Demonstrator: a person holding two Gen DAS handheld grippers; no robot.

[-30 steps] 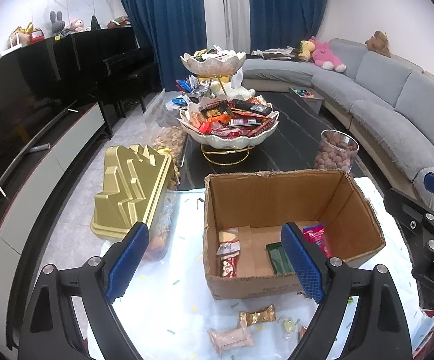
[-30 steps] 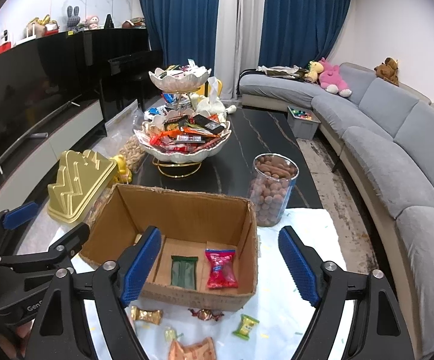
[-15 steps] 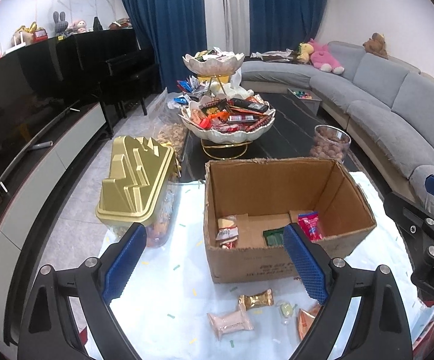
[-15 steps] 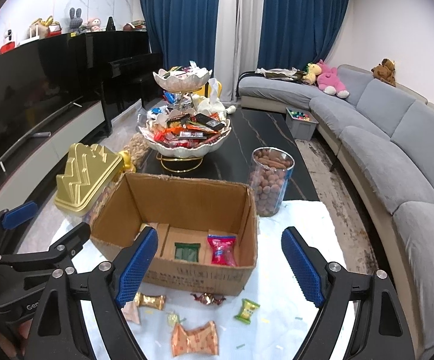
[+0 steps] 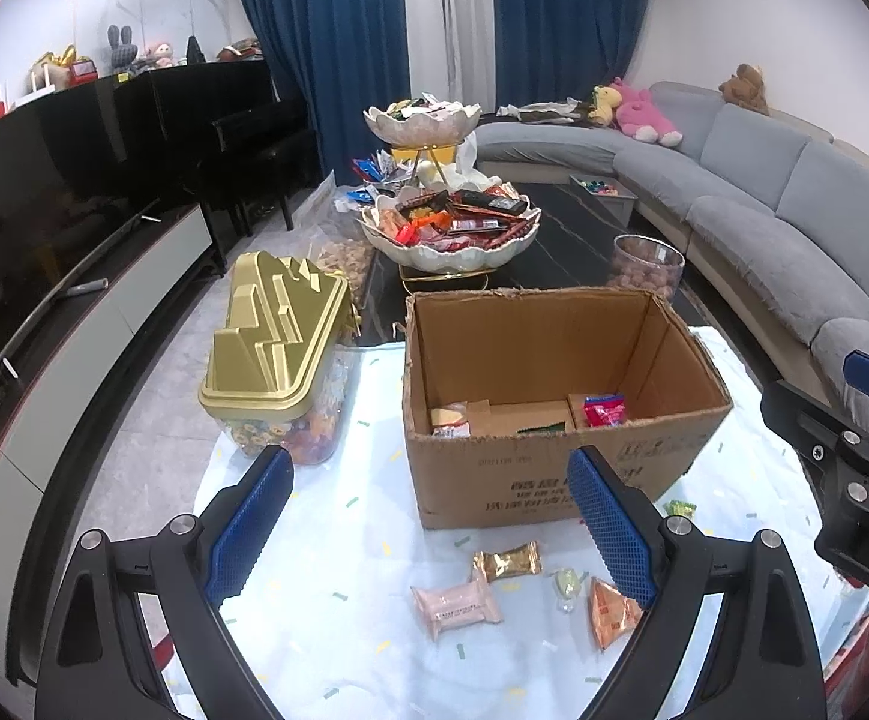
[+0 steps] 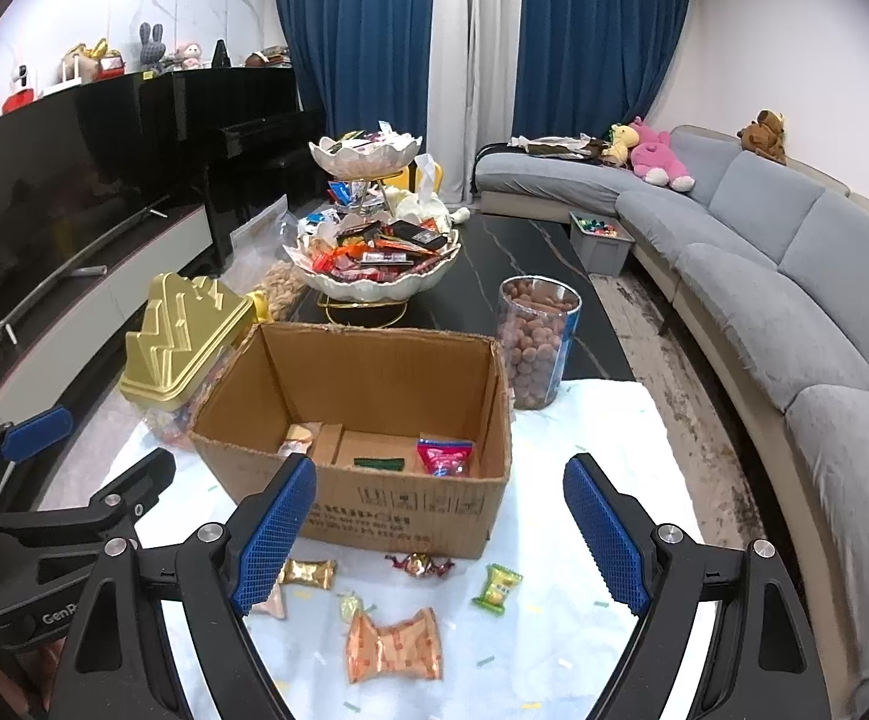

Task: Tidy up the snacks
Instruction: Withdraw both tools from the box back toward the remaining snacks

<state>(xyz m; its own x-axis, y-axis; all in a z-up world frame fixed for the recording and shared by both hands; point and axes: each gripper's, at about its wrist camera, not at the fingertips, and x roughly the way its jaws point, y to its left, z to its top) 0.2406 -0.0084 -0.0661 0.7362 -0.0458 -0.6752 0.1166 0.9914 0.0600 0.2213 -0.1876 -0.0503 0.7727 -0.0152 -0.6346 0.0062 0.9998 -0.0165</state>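
Living-room clutter frames the work: blue curtains, a grey curved sofa (image 6: 794, 252), and a dark low bench (image 6: 524, 252) whose near end is covered by a pale, confetti-speckled plastic sheet (image 5: 344, 540).

On that sheet stands an open cardboard box (image 5: 554, 468), matte and ragged along its rim. A few packets already lie on its floor, a red one (image 6: 443, 456) among them. Just in front of the box lie loose snacks: a crinkled gold-foil candy (image 5: 506, 561), a pale pink packet (image 5: 455, 600), an orange foil packet (image 6: 392, 642), a small green sweet (image 6: 496, 585) and a twisted red-wrapped candy (image 6: 419, 564).

The left gripper (image 5: 428, 528) hangs above the gold and pink packets, its blue ribbed jaws spread wide with nothing between them. The right gripper (image 6: 440, 531) is equally wide and empty, hovering over the orange packet and green sweet.

The step in hand looks like choosing the next loose snack; sorting seems only partly done. The next move probably calls for lowering one gripper onto a single thin wrapper, closing gently so the slick foil does not slide, then lifting it over the box wall.

A gold plastic lid with stepped ridges (image 5: 272, 348) tops a clear candy tub left of the box. A clear jar of brown nuts (image 6: 536, 348) stands behind its right corner, and a tiered scalloped bowl (image 6: 374, 276) holds more sweets farther back.
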